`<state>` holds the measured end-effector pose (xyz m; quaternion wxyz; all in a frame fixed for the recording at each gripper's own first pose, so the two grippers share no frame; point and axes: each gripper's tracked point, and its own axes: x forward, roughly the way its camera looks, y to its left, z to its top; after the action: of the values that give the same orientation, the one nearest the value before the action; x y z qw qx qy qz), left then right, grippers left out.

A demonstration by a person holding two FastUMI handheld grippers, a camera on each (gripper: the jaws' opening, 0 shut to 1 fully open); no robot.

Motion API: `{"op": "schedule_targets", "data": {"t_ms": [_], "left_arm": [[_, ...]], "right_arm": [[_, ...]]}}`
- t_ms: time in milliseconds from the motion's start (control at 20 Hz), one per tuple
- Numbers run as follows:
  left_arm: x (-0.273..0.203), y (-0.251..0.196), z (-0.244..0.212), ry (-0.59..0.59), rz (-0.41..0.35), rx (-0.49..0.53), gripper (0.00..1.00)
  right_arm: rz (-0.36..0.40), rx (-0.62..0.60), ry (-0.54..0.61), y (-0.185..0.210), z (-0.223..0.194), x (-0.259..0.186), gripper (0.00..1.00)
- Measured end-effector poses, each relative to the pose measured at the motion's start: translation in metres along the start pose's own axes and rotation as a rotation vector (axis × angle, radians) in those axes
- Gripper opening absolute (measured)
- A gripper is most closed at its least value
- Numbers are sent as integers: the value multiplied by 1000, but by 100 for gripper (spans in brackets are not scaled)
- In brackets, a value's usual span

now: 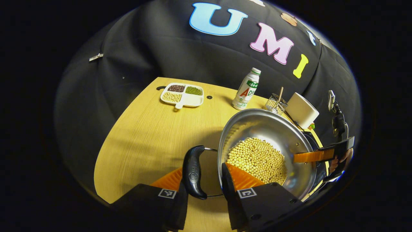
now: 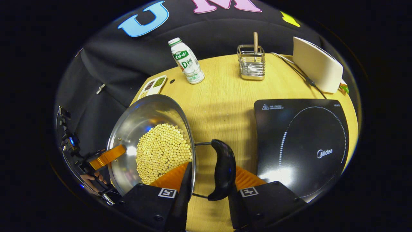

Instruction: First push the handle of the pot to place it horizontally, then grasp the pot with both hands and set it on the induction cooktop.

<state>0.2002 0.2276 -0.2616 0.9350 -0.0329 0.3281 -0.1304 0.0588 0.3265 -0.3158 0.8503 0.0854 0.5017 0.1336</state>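
Risk of spilling: shiny steel pot (image 2: 151, 141) heaped with pale yellow beans (image 2: 162, 151), tilted and apparently off the wooden bench (image 2: 222, 103); uneven lifting could tip it. Left gripper (image 1: 206, 180) clamped across rim and black loop handle (image 1: 193, 172); right gripper (image 2: 209, 180) likewise on the opposite handle (image 2: 222, 174). Black glass induction cooktop (image 2: 302, 145) just beside, to the right, not yet reached.

on the wooden table (image 2: 222, 96): a white milk bottle (image 2: 186, 65), a divided dish of beans (image 1: 182, 94) (three kinds), a wire rack (image 2: 251, 62) holding a wooden-handled utensil, a white box (image 2: 317, 64).
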Motion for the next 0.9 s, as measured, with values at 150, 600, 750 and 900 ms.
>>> {"op": "schedule_targets", "data": {"t_ms": [150,600,750,900], "left_arm": [[-12,-26,13,4,-10,23,54],[-20,-123,23,18,-10,9,54],[-19,-154,26,15,-7,7,54],[-14,-183,30,14,-5,17,55]], "right_arm": [[3,16,-7,-12,3,-26,56],[-1,26,-51,-84,25,-89,56],[5,29,-58,-110,33,-103,56],[7,35,-65,-134,40,-114,56]]}}
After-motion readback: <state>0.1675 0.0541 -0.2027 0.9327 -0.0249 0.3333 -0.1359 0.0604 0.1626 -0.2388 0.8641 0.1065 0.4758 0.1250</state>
